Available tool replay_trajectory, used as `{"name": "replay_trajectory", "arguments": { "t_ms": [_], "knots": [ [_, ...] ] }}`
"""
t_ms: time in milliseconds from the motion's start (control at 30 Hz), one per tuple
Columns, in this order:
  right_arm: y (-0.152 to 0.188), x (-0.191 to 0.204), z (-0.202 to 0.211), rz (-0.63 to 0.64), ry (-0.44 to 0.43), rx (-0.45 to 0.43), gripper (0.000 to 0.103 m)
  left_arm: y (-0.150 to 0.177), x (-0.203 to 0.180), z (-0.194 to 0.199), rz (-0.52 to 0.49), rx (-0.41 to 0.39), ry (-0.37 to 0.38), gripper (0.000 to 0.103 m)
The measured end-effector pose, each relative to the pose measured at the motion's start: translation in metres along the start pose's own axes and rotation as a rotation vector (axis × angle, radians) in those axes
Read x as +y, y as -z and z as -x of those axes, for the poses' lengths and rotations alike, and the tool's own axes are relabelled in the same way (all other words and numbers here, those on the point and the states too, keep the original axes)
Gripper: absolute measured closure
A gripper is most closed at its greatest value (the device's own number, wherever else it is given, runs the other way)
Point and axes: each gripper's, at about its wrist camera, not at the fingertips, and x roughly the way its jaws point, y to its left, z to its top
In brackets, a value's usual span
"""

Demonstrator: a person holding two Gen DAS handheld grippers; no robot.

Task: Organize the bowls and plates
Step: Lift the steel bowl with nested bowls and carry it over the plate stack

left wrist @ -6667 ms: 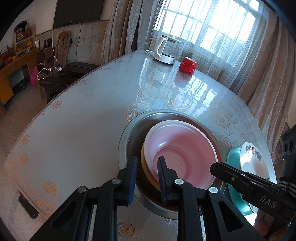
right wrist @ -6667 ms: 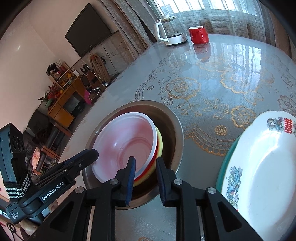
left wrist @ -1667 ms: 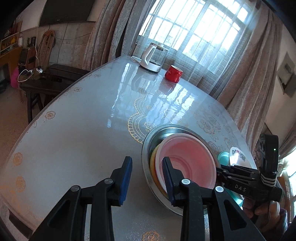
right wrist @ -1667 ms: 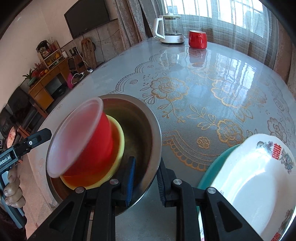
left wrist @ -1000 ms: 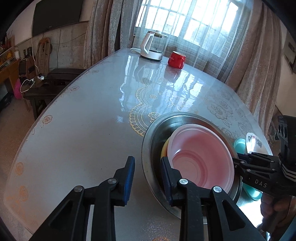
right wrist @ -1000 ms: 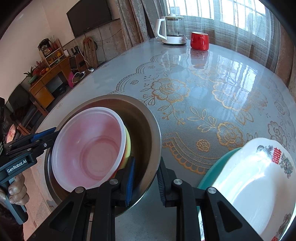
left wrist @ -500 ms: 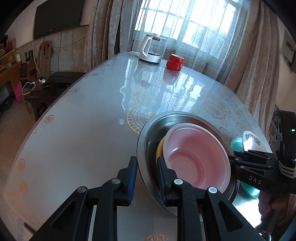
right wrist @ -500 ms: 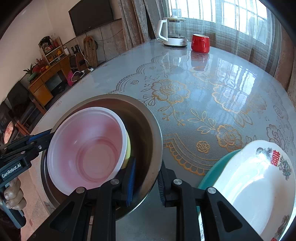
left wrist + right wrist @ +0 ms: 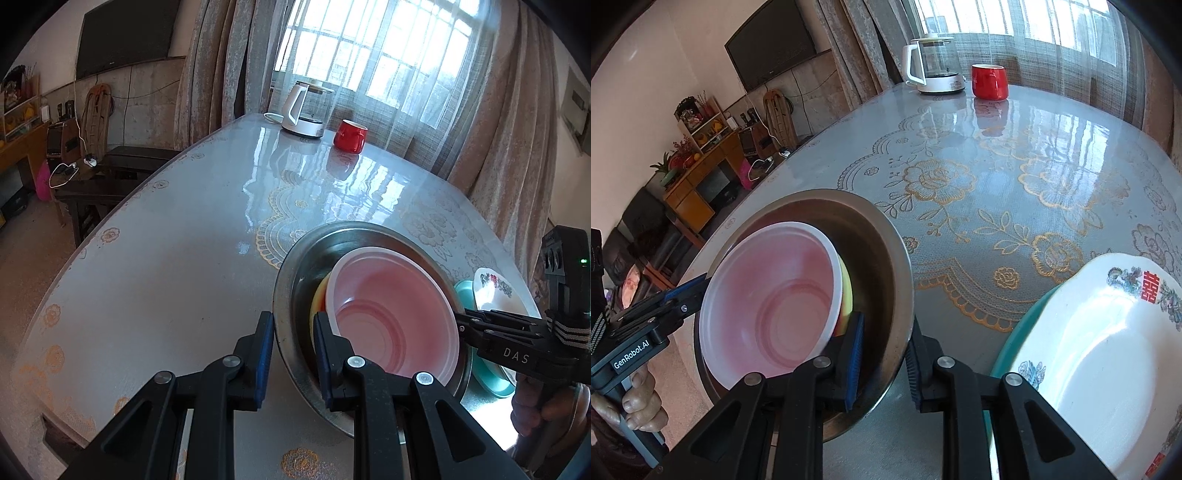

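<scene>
- Straddling opposite rims of the wide steel basin [image 9: 295,295], the left gripper [image 9: 292,345] and right gripper [image 9: 884,349] each have jaws clenched on it.
- Nested inside: a translucent pink plastic bowl [image 9: 395,314] over a yellow bowl [image 9: 846,295].
- Only the right view shows the white floral plate [image 9: 1100,350] whole.

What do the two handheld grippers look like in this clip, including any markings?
Both are black plastic with blue finger pads. The left gripper is labelled "GenRobot.AI", the right gripper "DAS". The right has a striped strap and a green light; bare fingers grip its handle.
</scene>
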Motion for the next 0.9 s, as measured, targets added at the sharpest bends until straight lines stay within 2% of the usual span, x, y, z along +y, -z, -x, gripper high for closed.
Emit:
{"name": "replay_trajectory", "arguments": {
  "t_ms": [467, 700, 900],
  "knots": [
    [0.005, -0.01, 0.037, -0.05, -0.046, -0.081, 0.081, -0.001, -0.018, 0.02, -0.009, -0.035, 0.043, 0.083],
    [0.013, -0.029, 0.065, -0.101, -0.053, -0.14, 0.081, -0.007, -0.045, 0.023, -0.045, -0.036, 0.088, 0.083],
    [0.022, -0.053, 0.091, -0.152, -0.021, -0.189, 0.081, -0.015, -0.083, 0.02, -0.097, -0.037, 0.137, 0.083]
  ]
}}
